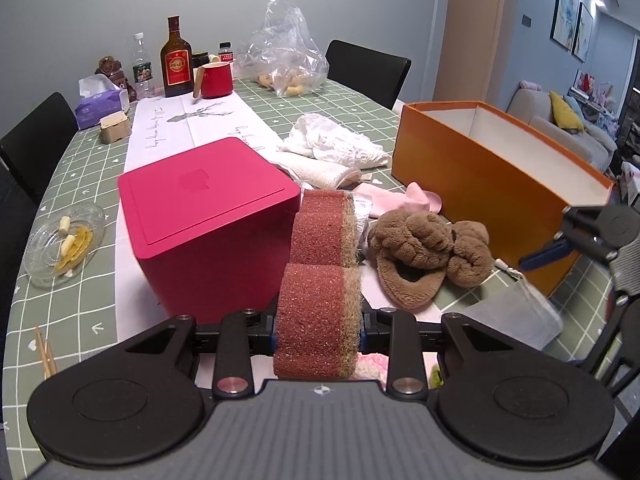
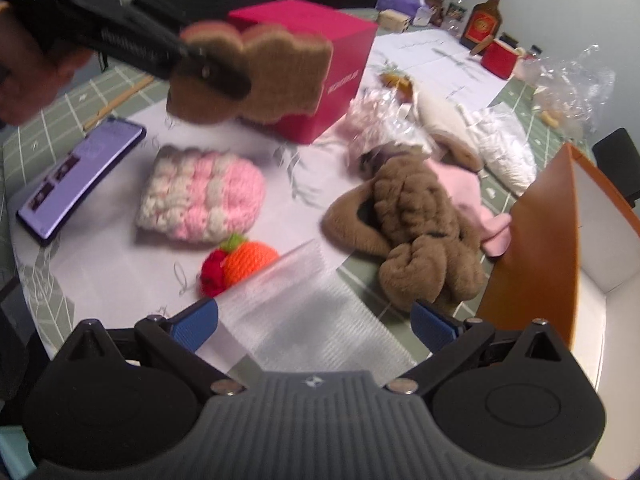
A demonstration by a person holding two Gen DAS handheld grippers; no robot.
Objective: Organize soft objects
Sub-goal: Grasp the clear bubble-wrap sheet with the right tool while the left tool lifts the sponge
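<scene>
Your left gripper (image 1: 318,334) pinches the light, squashy sponge (image 1: 320,276) mid-body, in the air beside the red box (image 1: 208,216); your right gripper (image 2: 316,326) seems spread around a limp clear bag (image 2: 308,320).

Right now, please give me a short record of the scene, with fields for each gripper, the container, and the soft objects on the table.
left gripper: shut on the reddish-brown sponge, lifted off the table
right gripper: open, above a clear plastic bag
container: orange box, open; no items visible inside
soft objects on the table: brown plush slippers, pink-white knitted piece, crocheted orange fruit
</scene>
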